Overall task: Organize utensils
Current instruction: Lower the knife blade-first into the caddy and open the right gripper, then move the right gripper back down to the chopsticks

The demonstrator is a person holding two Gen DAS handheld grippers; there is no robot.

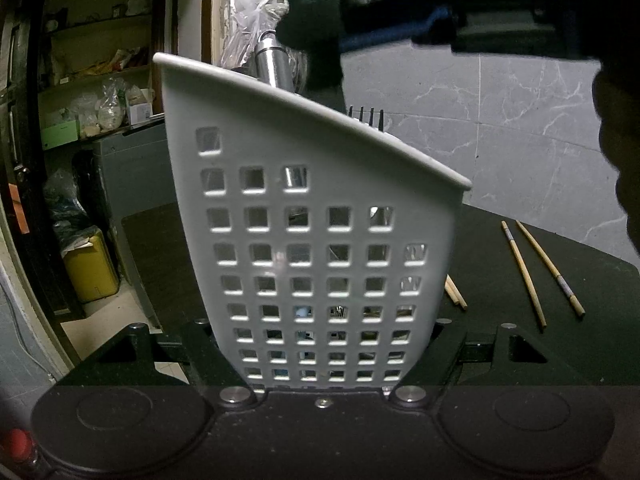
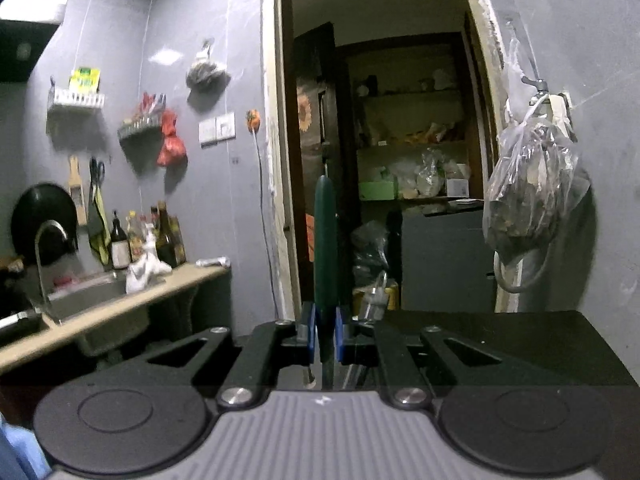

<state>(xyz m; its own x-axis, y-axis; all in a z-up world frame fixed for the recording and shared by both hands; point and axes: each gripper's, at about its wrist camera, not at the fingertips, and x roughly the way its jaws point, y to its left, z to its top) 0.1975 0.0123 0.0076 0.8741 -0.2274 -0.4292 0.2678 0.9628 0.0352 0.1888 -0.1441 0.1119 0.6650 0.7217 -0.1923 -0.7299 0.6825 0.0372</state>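
Currently steadying the white holder (image 1: 316, 240): left gripper (image 1: 324, 360) clamped across its perforated base, fingers (image 1: 200, 348) set wide because the holder is wide, pads pressing on both sides. Keeping the holder tilted, tall edge toward 11 o'clock, low lip toward 3 o'clock.

Already sitting inside: black fork tines (image 1: 366, 116) poking over the rim at 1 o'clock, plus a steel cylinder (image 1: 276, 66) rising behind the rim at 12 o'clock, type unclear.

Right gripper (image 2: 322, 336) nearly closed, blue pads (image 2: 339, 338) pinching a dark green handle (image 2: 325, 248) standing upright at 12 o'clock in its own view. Working end hidden below the fingers; cannot tell which utensil. Seen from the left wrist view, that gripper (image 1: 400, 34) hanging above the holder's mouth at 1 o'clock, green handle (image 1: 304, 8) blurred.

Step in hand, by judgement: carrying the green-handled piece over to the holder for dropping in.

Next move probably calling for: lining the hidden end up over the open mouth, clearing the fork tines, lowering until well inside, then opening the pads.

Waiting on the black table (image 1: 520, 280): chopsticks (image 1: 524, 276) lying loose at 3 o'clock of the holder, more chopstick ends (image 1: 456, 294) just beside its wall. Likely needing pickup afterward.
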